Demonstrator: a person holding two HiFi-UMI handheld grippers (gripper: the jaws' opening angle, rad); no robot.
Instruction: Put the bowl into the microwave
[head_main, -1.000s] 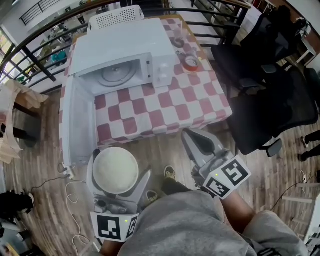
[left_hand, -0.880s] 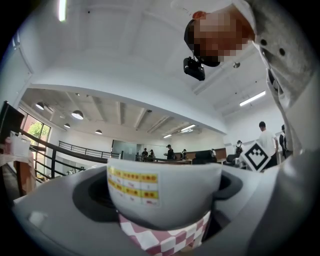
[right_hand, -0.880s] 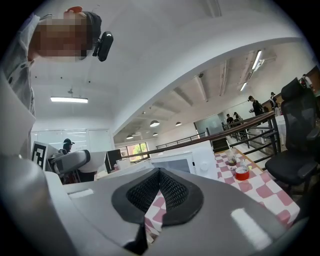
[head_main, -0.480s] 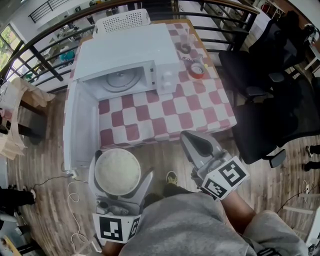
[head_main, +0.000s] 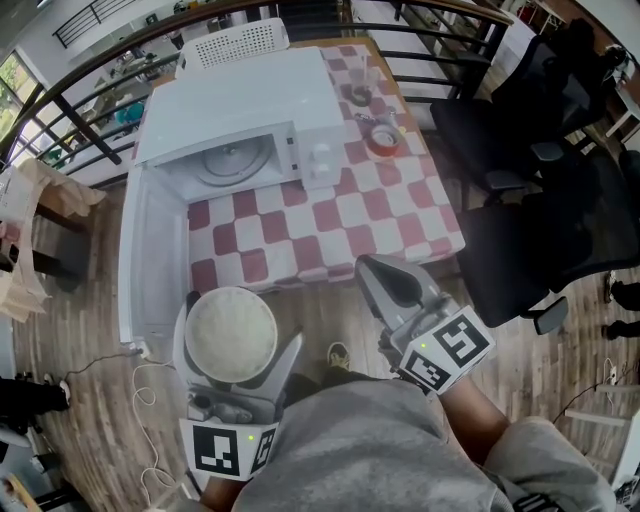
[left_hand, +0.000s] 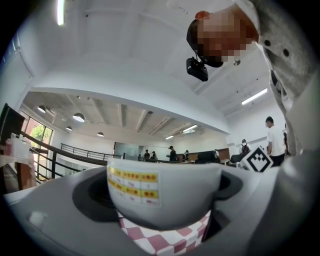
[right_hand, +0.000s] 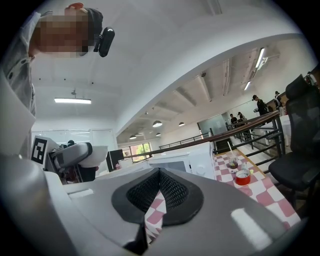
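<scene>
Between my left tongs (head_main: 238, 345), clamped across its sides: the white bowl (left_hand: 165, 190). It looks rigid and glazed, probably slippery and breakable, so I would carry it level. Right tongs (head_main: 385, 282): closed, empty. Ahead: worktop (head_main: 350, 220), microwave (head_main: 240, 130), door open.

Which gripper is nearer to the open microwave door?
Left. The left gripper, holding the bowl, is just beside the near end of the microwave door. The right gripper is farther to the right, by the edge of the table.

One bowl (head_main: 228, 340); one microwave (head_main: 240, 100); two tools: left tool (head_main: 240, 325), right tool (head_main: 385, 275)
</scene>
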